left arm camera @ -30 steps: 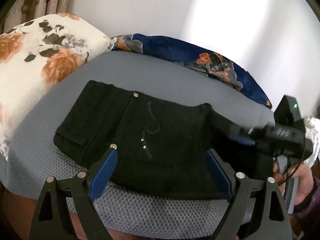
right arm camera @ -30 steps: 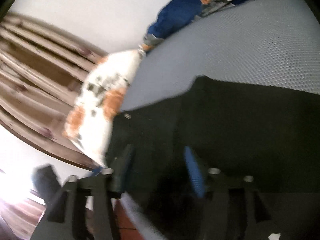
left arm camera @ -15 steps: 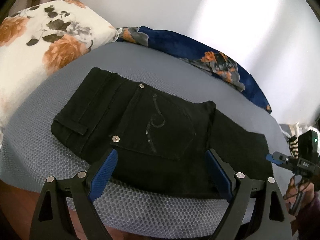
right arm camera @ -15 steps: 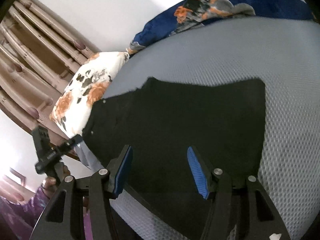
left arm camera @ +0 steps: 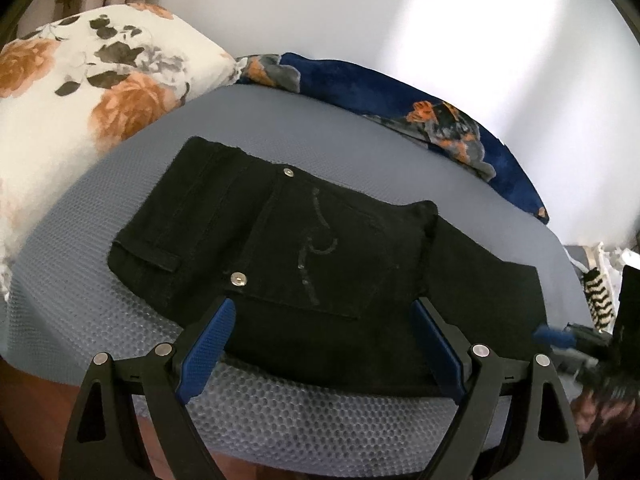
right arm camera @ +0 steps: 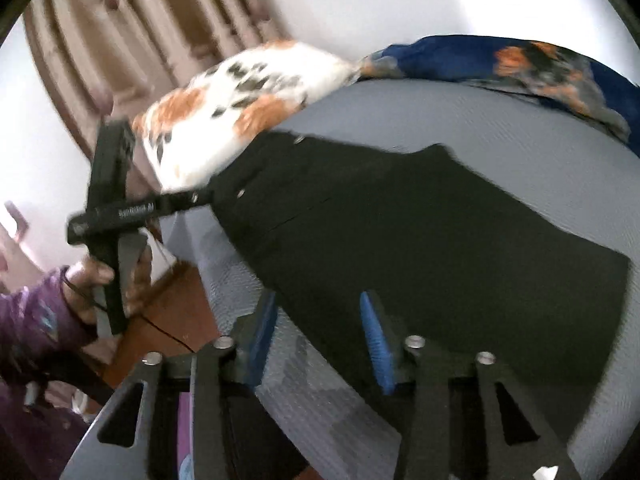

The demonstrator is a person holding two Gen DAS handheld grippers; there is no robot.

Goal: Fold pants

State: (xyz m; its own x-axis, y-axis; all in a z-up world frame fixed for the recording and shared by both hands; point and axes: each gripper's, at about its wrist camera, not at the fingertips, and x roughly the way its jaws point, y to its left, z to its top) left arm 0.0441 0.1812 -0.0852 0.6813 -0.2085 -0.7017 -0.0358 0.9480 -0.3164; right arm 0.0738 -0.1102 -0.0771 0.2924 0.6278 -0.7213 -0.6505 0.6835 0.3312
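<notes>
Black pants (left arm camera: 320,256) lie folded flat on a grey mesh mattress (left arm camera: 320,416), back pocket with rivets facing up, waistband to the left. My left gripper (left arm camera: 320,320) is open and empty, hovering at the near edge of the pants. My right gripper (right arm camera: 316,312) is open and empty above the near edge of the pants (right arm camera: 420,232) at their leg end. The right gripper also shows at the far right of the left wrist view (left arm camera: 552,334), off the pants. The left gripper shows in the right wrist view (right arm camera: 200,198) by the waistband.
A white floral pillow (left arm camera: 80,92) lies at the left. A blue floral blanket (left arm camera: 420,120) runs along the wall behind the mattress. Curtains (right arm camera: 160,40) hang beyond the pillow. The brown floor (right arm camera: 168,312) shows below the mattress edge.
The right gripper has drawn back off the pants toward the right edge of the mattress. The left gripper has pulled back and up slightly. The pants stay flat.
</notes>
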